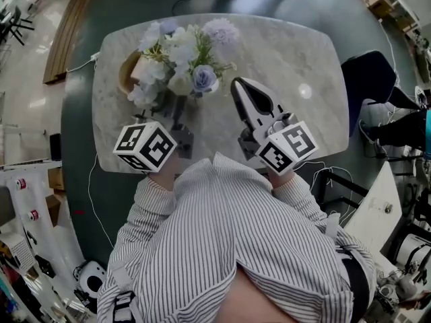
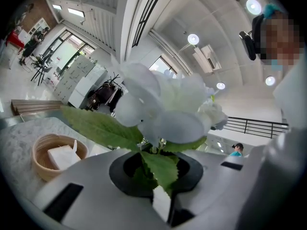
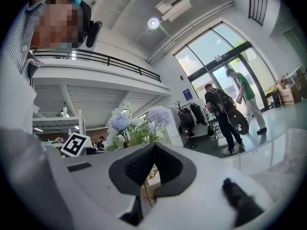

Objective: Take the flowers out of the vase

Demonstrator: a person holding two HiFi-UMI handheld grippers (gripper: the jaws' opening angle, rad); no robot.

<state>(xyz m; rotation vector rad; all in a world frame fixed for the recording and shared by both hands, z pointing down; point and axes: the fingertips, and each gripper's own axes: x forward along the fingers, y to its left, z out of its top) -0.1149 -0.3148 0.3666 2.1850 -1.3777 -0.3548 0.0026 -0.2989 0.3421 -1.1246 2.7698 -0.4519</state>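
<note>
Currently left gripper (image 2: 158, 169) clamps white-and-lilac artificial flowers (image 1: 182, 56), likely light and pliable, by stems near left edge of grey marble table (image 1: 289, 66); right gripper (image 1: 239, 89) closed, empty.

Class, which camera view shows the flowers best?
The head view: all the flowers show from above, on the table. The left gripper view is filled by one white bloom and leaves; the right gripper view shows a few small blooms beyond the right tongs.
</note>
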